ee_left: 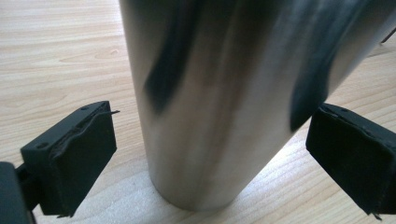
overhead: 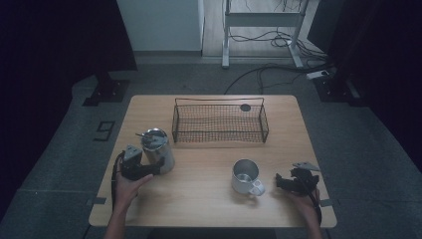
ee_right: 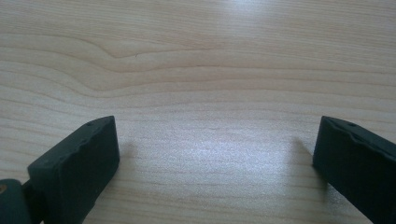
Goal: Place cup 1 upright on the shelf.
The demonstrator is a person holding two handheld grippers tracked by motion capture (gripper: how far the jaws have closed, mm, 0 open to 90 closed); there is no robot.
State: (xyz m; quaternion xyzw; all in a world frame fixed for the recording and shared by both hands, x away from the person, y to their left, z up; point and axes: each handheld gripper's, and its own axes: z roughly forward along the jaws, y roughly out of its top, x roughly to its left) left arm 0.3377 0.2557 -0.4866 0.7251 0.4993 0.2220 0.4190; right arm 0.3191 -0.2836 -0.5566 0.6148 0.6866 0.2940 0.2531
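From the high view we saw the left gripper [overhead: 155, 167] low on the wooden counter [overhead: 209, 204], right against the tall steel canister [overhead: 158, 148] that stood upright near the counter's left side, in front of the left end of the wire basket [overhead: 220, 121]. A small metal piece lay across the canister's open top, too small for us to name. The right gripper [overhead: 281, 182] rested near the front right corner, just beside the steel mug [overhead: 245, 176] but apart from it, with the mug's handle turned toward it. In the left gripper view our fingers [ee_left: 74, 154] were spread wide, one on each side of the canister [ee_left: 224, 102], which stood between them with a strip of counter showing on either side, so neither pad touched the metal. In the right gripper view the fingers [ee_right: 79, 168] were also spread wide, with bare wood grain of the counter [ee_right: 205, 93] between them.
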